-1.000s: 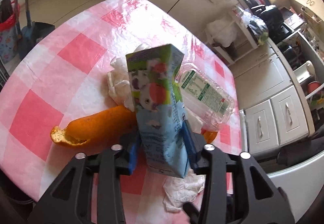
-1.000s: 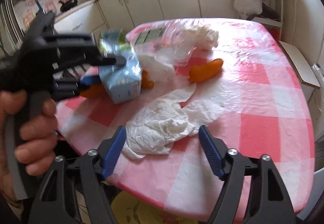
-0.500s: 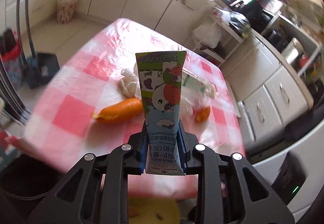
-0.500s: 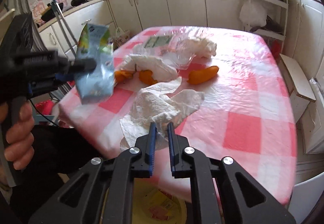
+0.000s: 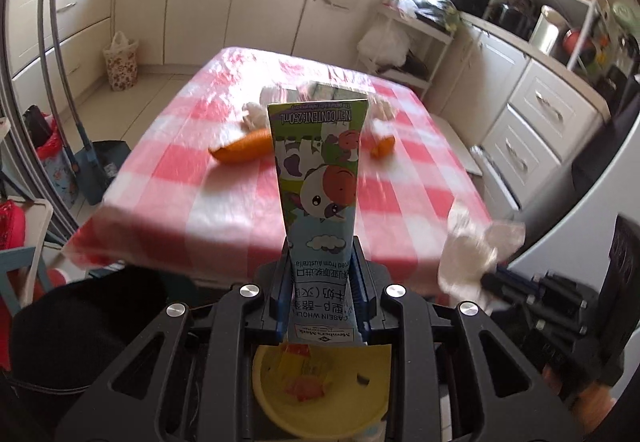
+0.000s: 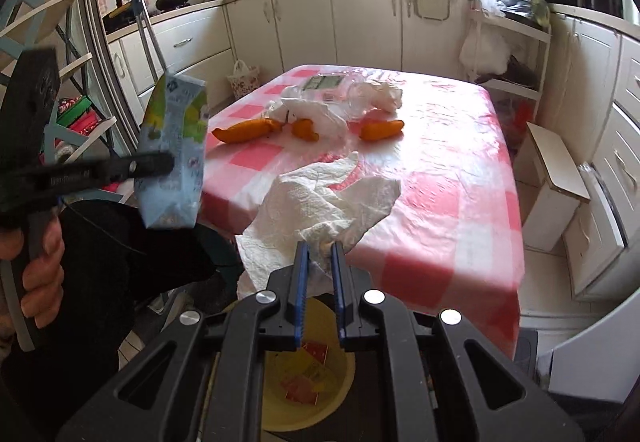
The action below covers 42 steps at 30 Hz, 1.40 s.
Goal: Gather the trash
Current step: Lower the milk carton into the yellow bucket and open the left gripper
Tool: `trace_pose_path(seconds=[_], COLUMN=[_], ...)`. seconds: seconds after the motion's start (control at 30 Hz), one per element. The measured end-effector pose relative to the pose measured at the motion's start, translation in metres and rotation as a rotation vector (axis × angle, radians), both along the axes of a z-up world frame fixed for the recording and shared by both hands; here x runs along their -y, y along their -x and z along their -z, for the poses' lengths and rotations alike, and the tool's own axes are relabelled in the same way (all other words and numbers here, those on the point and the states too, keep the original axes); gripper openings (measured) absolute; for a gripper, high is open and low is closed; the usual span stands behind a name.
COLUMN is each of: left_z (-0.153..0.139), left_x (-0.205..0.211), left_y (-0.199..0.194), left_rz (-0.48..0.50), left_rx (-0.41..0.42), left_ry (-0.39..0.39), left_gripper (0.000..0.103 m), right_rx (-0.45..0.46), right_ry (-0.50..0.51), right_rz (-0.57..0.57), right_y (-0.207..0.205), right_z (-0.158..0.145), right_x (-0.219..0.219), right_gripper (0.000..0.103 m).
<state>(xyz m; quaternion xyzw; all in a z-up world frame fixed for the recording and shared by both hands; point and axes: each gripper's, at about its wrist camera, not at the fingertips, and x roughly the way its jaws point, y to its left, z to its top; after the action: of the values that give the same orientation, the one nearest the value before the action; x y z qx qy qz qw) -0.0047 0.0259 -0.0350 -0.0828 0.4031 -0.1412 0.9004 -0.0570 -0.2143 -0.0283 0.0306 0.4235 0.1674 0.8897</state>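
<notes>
Your left gripper [image 5: 320,292] clamps the milk carton [image 5: 318,178] low on its body, long axis running straight out along the fingers, gable end pointing away toward the table [image 5: 224,218]. It hangs clear of the near table edge, above the yellow bin [image 5: 320,398].

Your right gripper [image 6: 319,278] is pinched on a corner of the paper towel [image 6: 332,202]; the rest drapes loosely over that edge. The trailing sheet could snag there or miss the bin.

Orange peels [image 6: 246,130] and a plastic wrapper [image 6: 344,90] lie mid-table toward the far edge.
</notes>
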Motion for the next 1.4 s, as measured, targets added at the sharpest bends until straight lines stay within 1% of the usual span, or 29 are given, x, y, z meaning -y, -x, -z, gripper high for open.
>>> trace_pose_path(seconds=[0.2,0.4,0.53,0.67,0.83,1.03,1.2,1.4], left_z=[0.021,0.043,0.06,0.081,0.103,0.12,0.126,0.138], left_x=[0.008,0.022,0.036,0.048,0.054,0.063,0.066,0.069], left_y=[0.018,0.03,0.032,0.034,0.034,0.033,0.032,0.029], left_rz=[0.046,0.106,0.172,0.232,0.27,0.304,0.315,0.323], left_rx=[-0.069,-0.145,-0.216,-0.291,-0.371,-0.426,-0.452,-0.502], left_ry=[-0.025,-0.075,-0.11,-0.164,-0.193,-0.222,-0.235,-0.239], left_gripper=[0.025,0.025,0.025,0.025,0.025,0.025,0.025,0.025], right_rx=[0.017,0.031,0.038,0.045,0.045,0.047,0.045,0.043], right_ry=[-0.025,-0.025,-0.03,-0.032,-0.03,-0.027,-0.017,-0.014], right_rz=[0.048,0.048,0.053,0.052,0.044,0.034,0.021,0.016], right_y=[0.003,0.008,0.01,0.011,0.011,0.011,0.011,0.011], right_z=[-0.003,-0.004,-0.005,-0.006,-0.006,-0.006,-0.005,-0.004], right_x=[0.011,0.009,0.012,0.012,0.011,0.009,0.007,0.005], right_gripper=[0.013,0.013,0.013,0.013,0.013,0.013,0.013,0.014])
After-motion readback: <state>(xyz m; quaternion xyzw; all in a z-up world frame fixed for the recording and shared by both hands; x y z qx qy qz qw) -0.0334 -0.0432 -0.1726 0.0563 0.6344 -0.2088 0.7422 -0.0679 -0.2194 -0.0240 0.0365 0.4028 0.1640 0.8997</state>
